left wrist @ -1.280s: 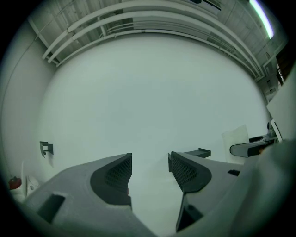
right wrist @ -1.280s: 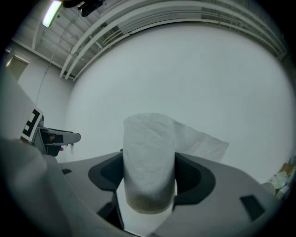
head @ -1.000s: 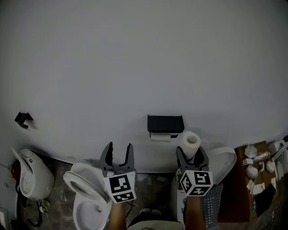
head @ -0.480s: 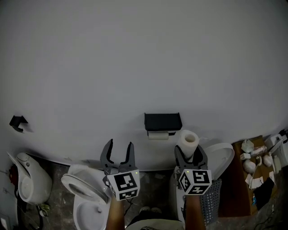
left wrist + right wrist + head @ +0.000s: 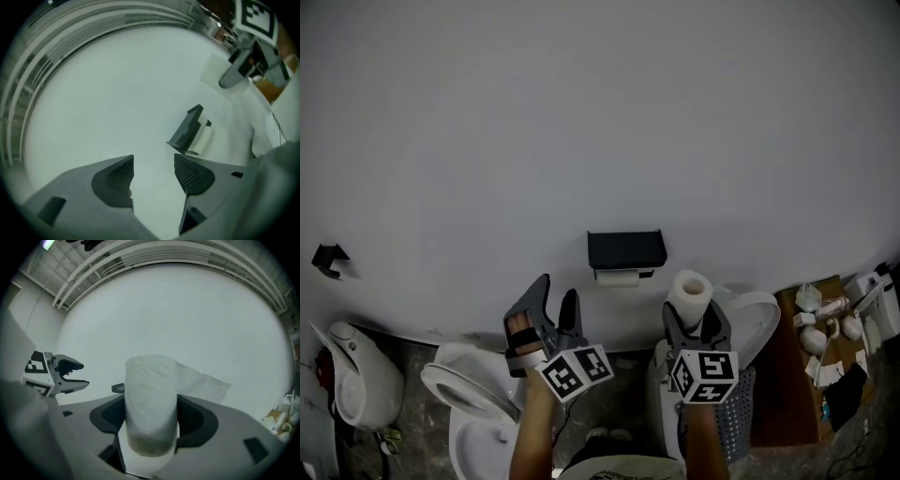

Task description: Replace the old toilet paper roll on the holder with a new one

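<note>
A black holder (image 5: pixel 625 249) is fixed to the white wall, with the thin old roll (image 5: pixel 617 277) under its cover. My left gripper (image 5: pixel 555 295) is open and empty below and left of the holder, rolled onto its side. In the left gripper view the holder (image 5: pixel 187 127) and old roll (image 5: pixel 202 140) lie just beyond the right fingertip of the gripper (image 5: pixel 152 172). My right gripper (image 5: pixel 694 323) is shut on the full new roll (image 5: pixel 689 298), held upright to the right of the holder. The new roll (image 5: pixel 151 404) fills the right gripper view, a loose sheet trailing right.
A toilet (image 5: pixel 473 412) with its seat raised stands below the left gripper. A white lid-like piece (image 5: pixel 755 323) and a mesh bin (image 5: pixel 739 424) are near the right hand. A brown surface (image 5: pixel 825 352) with small white items is at right. A black bracket (image 5: pixel 328 259) is on the wall at left.
The left gripper has rolled over onto its side and shifted slightly, still open. The right gripper keeps still with the new roll. The holder has drifted left in the head view.
</note>
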Tool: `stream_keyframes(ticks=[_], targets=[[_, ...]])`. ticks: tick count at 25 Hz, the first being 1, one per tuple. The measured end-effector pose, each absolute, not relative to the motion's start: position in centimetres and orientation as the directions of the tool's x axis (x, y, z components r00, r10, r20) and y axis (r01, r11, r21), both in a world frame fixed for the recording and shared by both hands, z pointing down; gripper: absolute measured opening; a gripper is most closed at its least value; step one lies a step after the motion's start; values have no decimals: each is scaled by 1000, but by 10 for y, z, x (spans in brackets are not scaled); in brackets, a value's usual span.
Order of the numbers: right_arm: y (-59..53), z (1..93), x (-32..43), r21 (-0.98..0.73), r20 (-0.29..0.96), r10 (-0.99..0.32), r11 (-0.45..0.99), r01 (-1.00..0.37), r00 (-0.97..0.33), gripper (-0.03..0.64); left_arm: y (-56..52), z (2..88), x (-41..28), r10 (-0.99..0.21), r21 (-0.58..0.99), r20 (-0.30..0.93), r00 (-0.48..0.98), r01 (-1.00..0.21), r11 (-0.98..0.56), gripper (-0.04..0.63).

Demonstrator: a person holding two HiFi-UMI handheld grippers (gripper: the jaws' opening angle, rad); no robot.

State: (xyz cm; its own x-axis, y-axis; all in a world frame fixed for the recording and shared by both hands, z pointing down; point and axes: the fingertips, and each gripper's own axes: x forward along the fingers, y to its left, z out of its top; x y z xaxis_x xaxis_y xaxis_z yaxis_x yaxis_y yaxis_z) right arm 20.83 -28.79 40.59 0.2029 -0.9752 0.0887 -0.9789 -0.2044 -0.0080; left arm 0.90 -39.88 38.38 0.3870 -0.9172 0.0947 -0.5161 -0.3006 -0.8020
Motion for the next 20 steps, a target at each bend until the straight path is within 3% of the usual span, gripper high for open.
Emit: stream_keyframes(ticks=[4, 12, 20], targets=[[-284, 409, 214, 0, 96, -973, -209, -978, 208, 304, -403, 403, 18, -932, -914, 120, 341, -328, -238, 262], [-280, 413, 224, -6, 103, -970, -223, -975, 221, 304, -403, 420, 35, -913, -912, 168, 371, -293, -287, 264], [-268, 416, 248, 0, 111, -957, -268, -963, 266, 304, -401, 448, 86, -863, -950, 209, 459, -113, -291, 264]])
